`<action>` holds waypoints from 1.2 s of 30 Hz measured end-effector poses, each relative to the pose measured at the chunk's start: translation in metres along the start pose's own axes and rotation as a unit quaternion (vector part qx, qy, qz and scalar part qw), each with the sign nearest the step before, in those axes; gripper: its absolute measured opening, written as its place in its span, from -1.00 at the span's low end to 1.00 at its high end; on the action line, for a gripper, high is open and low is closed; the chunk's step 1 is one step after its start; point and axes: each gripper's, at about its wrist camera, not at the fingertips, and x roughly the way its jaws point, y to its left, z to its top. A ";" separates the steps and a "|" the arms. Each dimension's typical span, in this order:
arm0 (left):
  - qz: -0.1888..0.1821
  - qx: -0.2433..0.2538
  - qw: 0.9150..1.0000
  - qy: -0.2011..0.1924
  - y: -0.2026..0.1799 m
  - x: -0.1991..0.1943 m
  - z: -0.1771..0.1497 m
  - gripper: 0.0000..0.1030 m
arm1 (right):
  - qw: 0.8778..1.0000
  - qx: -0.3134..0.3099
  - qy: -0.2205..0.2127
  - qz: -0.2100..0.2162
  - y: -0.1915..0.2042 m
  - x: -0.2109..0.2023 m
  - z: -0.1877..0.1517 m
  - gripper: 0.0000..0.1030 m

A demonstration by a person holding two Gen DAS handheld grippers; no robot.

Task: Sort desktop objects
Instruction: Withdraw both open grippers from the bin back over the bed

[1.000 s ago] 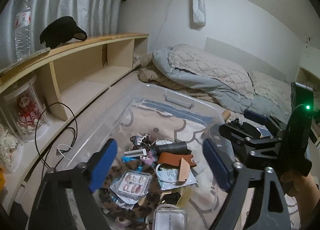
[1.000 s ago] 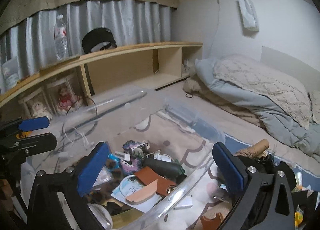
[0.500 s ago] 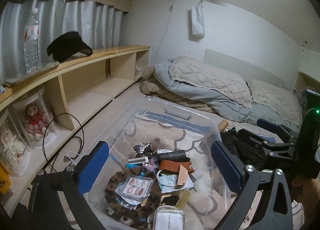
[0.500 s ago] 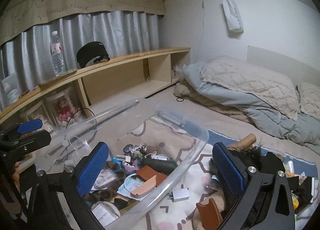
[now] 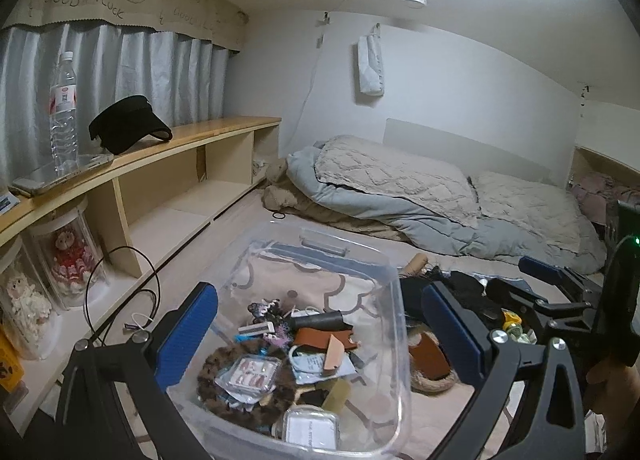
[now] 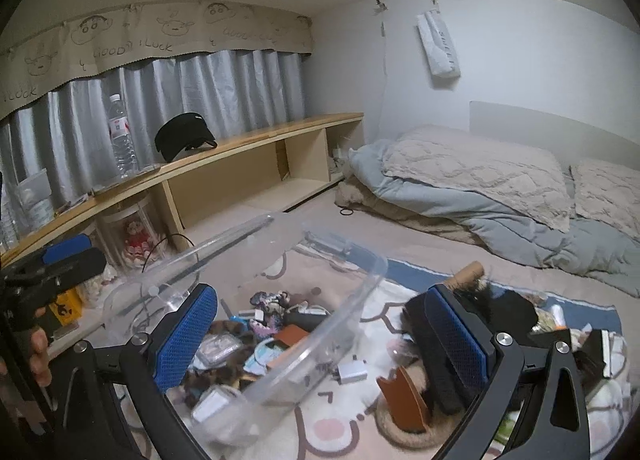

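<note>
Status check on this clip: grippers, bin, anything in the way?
Left gripper open, empty. Right gripper open, empty. Clear bin part-filled with small items; more clutter loose on the rug beside it. Bin rim lies between right fingers and the contents.

A clear bin (image 5: 394,288) sat on the rug (image 6: 336,424) ahead of the left gripper's fingers (image 5: 186,334), small items inside. A pile (image 6: 516,312) lay right of it, the shelf (image 5: 176,139) left, bedding (image 5: 400,187) behind.
</note>
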 end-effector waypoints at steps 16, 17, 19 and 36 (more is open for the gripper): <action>-0.008 0.035 0.999 0.040 -0.024 -0.018 -0.044 1.00 | 0.998 -0.018 0.049 -0.029 0.001 -0.039 -0.056 1.00; -0.008 0.036 0.998 0.042 -0.025 -0.018 -0.045 1.00 | 0.998 -0.019 0.049 -0.030 0.001 -0.040 -0.057 1.00; -0.007 0.039 0.998 0.046 -0.026 -0.019 -0.050 1.00 | 0.998 -0.024 0.049 -0.034 0.003 -0.044 -0.061 1.00; 0.008 0.052 0.996 0.078 -0.029 -0.027 -0.086 1.00 | 0.998 -0.039 0.051 -0.021 0.020 -0.054 -0.070 1.00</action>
